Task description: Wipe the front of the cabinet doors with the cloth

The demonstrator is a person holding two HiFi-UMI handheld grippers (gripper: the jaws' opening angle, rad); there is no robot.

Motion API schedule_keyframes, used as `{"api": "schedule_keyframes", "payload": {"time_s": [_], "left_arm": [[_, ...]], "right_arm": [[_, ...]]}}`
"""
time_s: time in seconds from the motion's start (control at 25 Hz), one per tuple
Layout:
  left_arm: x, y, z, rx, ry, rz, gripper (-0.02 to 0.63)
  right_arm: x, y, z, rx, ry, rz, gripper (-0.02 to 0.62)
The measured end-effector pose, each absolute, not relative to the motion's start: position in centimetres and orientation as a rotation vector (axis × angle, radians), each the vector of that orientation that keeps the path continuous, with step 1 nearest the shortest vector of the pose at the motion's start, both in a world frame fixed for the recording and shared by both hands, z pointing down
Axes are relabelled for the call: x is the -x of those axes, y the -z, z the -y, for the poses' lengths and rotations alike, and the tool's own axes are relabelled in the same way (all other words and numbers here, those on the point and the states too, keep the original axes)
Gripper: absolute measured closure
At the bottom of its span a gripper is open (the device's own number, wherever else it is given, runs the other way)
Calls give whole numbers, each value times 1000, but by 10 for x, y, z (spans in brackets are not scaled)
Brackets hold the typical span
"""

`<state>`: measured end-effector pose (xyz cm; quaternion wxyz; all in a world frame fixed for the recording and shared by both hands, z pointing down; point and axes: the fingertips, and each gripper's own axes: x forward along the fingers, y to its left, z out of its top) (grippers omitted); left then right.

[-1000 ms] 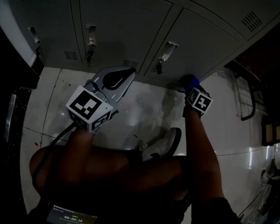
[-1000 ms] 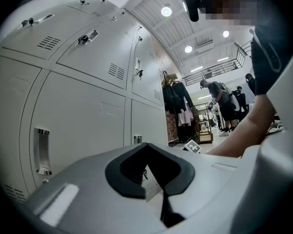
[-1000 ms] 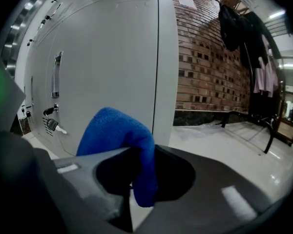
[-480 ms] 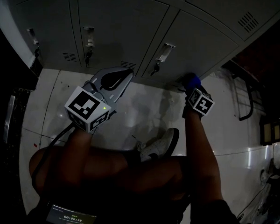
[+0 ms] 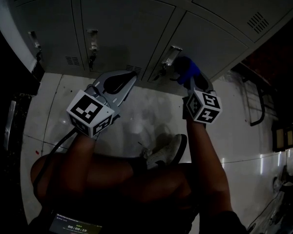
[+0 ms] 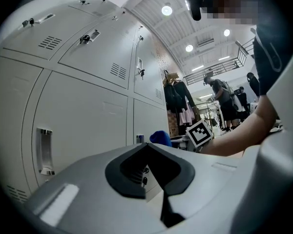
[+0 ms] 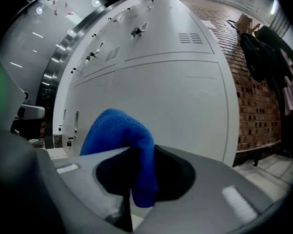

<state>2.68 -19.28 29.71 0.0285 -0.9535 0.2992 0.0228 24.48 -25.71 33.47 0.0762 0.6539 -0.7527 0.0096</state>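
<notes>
Head view with both gripper views. A row of grey cabinet doors (image 5: 122,28) runs along the top edge of the head view, above a pale tiled floor (image 5: 146,116). Each door carries a vertical latch handle (image 5: 92,38) and a small louvred vent near its lower edge.

Right gripper (image 5: 190,82): its jaws are clamped on a blue cloth (image 7: 118,133), which bulges out over the jaw tips in a rounded fold and hangs down between them. In the head view the cloth lies at the lower left corner of the right-hand door (image 5: 215,43), just beside that door's handle (image 5: 171,56). Whether the cloth presses on the door front cannot be told. The marker cube (image 5: 203,107) sits behind the jaws, on the forearm side.

Left gripper (image 5: 129,78): its jaws are together, with nothing held between them. It is held over the floor, just in front of the bottom edge of the middle door, well apart from the cloth. Its marker cube (image 5: 90,113) faces the camera.

A white shoe (image 5: 166,152) rests on the floor between the two forearms. In the left gripper view, hanging clothes (image 6: 178,99) and standing people (image 6: 224,101) show beyond the end of the row of doors. In the right gripper view, a brick wall (image 7: 254,96) adjoins the doors
</notes>
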Motion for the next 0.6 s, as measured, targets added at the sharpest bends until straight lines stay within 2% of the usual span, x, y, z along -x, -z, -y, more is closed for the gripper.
{"api": "schedule_keyframes", "payload": {"time_s": [0.6], "left_arm": [[-10, -309, 211, 2914, -12, -985, 600]], "right_arm": [[-96, -319, 222, -1421, -24, 2759, 526]]}}
